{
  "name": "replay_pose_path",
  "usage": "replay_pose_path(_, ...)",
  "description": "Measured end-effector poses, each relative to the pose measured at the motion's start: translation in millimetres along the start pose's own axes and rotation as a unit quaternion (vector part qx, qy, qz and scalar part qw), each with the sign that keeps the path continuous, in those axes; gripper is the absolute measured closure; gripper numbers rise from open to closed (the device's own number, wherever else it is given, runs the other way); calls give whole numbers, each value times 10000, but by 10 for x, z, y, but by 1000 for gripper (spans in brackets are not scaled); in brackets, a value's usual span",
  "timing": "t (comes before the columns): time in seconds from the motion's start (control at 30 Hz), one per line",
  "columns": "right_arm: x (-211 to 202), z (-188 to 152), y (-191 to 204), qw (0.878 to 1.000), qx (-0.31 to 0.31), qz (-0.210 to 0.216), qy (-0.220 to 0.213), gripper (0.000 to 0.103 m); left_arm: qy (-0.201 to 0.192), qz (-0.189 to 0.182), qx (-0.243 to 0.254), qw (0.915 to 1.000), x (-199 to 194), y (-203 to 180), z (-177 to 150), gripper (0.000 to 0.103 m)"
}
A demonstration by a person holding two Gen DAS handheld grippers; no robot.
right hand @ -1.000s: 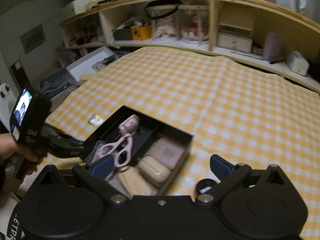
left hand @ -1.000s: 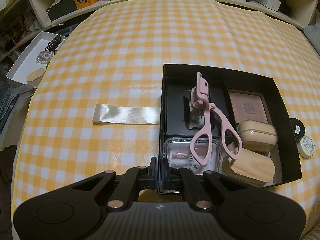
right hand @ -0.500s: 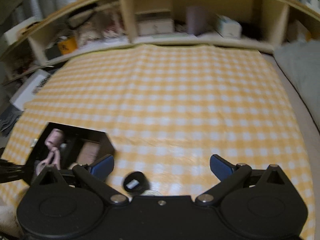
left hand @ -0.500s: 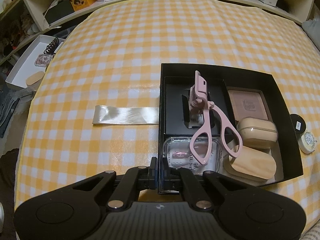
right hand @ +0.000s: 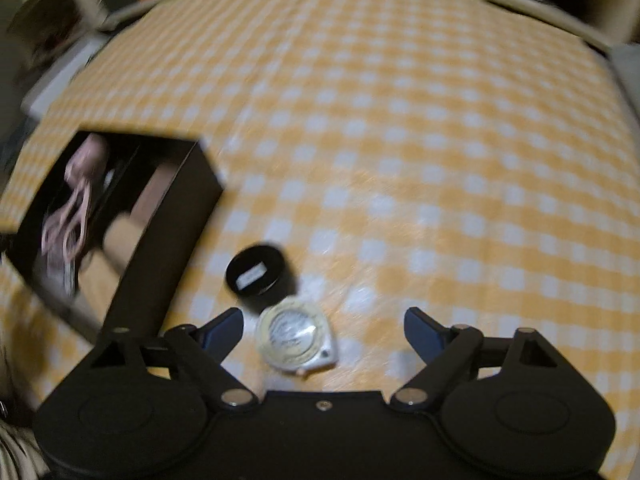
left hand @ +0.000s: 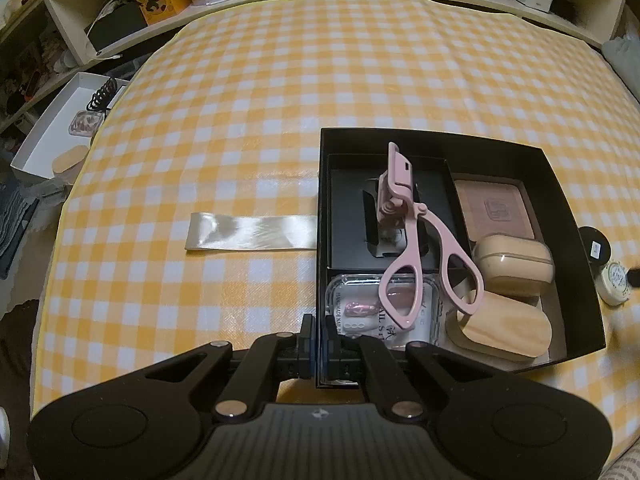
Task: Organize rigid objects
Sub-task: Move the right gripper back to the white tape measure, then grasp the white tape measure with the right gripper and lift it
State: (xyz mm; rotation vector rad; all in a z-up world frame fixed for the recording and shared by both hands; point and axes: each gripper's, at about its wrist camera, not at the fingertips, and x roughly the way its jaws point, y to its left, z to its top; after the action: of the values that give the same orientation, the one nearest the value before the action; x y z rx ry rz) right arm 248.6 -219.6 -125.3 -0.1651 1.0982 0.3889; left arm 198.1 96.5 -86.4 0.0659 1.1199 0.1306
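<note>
The right wrist view is smeared by motion: the black box (right hand: 160, 216) and the pink eyelash curler (right hand: 72, 216) in it are streaks, and the label on the black jar (right hand: 256, 270) cannot be read. In the left wrist view the curler's handles cover part of the clear nail-tip case (left hand: 352, 308), and the left tool (left hand: 319, 340) hides the box's near corner.

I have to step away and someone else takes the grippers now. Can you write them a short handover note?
Left gripper: shut on the near wall of the black box, steadying it.
Right gripper: fingers closing, nothing gripped; the white round tin lies between them.
Done: pink eyelash curler, beige case, wooden case and nail set are in the box.
Left: the tin and the black round jar, both on the cloth beside the box.
</note>
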Motion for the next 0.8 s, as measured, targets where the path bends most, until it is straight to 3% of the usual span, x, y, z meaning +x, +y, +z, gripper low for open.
replay_pose_path(0.13,166,19,139,9989,-377,-118,255,33,-1,-3,1,10000,-4,-3,0,100)
replay_pose_path(0.3,313,41,212,9974,-568,-181,402,35,-1,-1,3,10000,-3,-4,0,100)
replay_pose_path(0.43,370,35,263,9955,-744,-248,534,46,-1,-2,3,10000,-4,-4,1,100)
replay_pose_path(0.67,300,2,303,9931,-973,-260,607,49,-8,4,20,10000,-15,-12,3,100)
replay_pose_path(0.8,191,-103,510,9890,-1339,80,628,49,-9,6,24,10000,-16,-13,3,100)
